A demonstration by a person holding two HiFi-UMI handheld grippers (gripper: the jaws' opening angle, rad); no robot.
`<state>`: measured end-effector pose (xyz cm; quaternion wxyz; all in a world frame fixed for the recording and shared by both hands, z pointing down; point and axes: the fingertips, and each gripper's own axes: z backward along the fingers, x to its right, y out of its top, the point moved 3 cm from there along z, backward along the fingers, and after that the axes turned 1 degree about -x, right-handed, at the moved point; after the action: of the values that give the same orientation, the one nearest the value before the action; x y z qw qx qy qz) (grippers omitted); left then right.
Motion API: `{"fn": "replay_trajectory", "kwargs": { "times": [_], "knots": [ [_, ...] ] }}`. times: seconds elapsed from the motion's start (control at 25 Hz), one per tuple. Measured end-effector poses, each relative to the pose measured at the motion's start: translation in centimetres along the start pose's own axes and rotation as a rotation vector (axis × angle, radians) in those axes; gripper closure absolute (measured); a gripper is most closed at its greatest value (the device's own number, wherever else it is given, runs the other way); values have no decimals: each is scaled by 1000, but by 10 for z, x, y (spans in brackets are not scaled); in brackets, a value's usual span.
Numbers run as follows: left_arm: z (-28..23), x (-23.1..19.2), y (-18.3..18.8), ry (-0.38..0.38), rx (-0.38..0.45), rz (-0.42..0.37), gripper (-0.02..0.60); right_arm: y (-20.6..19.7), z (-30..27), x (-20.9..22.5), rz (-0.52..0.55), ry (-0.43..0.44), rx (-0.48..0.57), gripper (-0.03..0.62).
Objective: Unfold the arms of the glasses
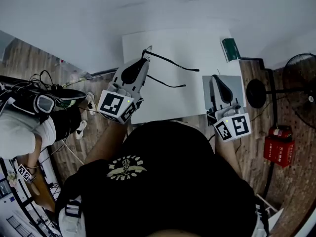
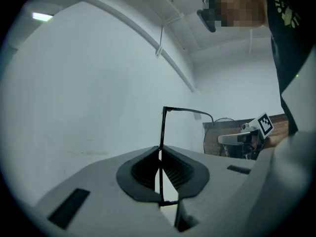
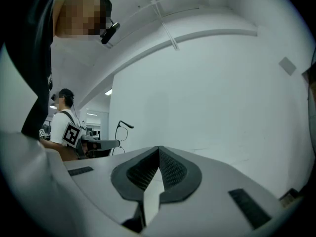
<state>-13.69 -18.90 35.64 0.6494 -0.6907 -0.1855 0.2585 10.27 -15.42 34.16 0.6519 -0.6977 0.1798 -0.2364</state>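
Pinching the glasses (image 2: 162, 127) is the left claw (image 2: 160, 151); right claw (image 3: 159, 150) clenched empty.

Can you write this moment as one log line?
left gripper shut on glasses | right gripper shut, empty | arms unfolded

We saw a white table (image 1: 197, 48) standing before a pale wall (image 1: 148, 4) on a wood-plank floor (image 1: 29, 58). A black fan (image 1: 302, 78) stood beyond the tabletop's right edge, with a red box (image 1: 279, 149) near it. Cables (image 1: 44, 80) lay left. A ceiling light (image 2: 42, 17) glowed overhead.
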Motion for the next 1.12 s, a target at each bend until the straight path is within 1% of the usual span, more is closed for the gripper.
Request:
{"fn": "replay_trajectory", "kwargs": {
  "times": [0.12,0.2,0.36,0.52,0.6,0.72,0.88,1.0,1.12],
  "knots": [
    [0,-4,18,-13,49,2,558,8,-1,1,50,-38,-3,594],
    [1,-7,30,-16,70,-16,558,16,-2,1,91,-60,2,594],
    [7,-22,55,31,96,-103,558,38,-1,4,176,-91,13,594],
    [16,-34,78,75,136,-140,558,54,7,10,247,-143,4,594],
    [17,-35,86,84,163,-149,558,58,13,14,263,-168,-3,594],
    [11,-31,86,62,179,-143,558,62,22,19,274,-196,-17,594],
    [5,-23,72,29,153,-111,558,68,31,19,285,-207,-34,595],
    [-3,-18,62,22,138,-100,558,64,33,26,289,-209,-46,595],
    [-16,-10,56,27,122,-103,559,54,35,41,273,-204,-54,595]
  ]
}}
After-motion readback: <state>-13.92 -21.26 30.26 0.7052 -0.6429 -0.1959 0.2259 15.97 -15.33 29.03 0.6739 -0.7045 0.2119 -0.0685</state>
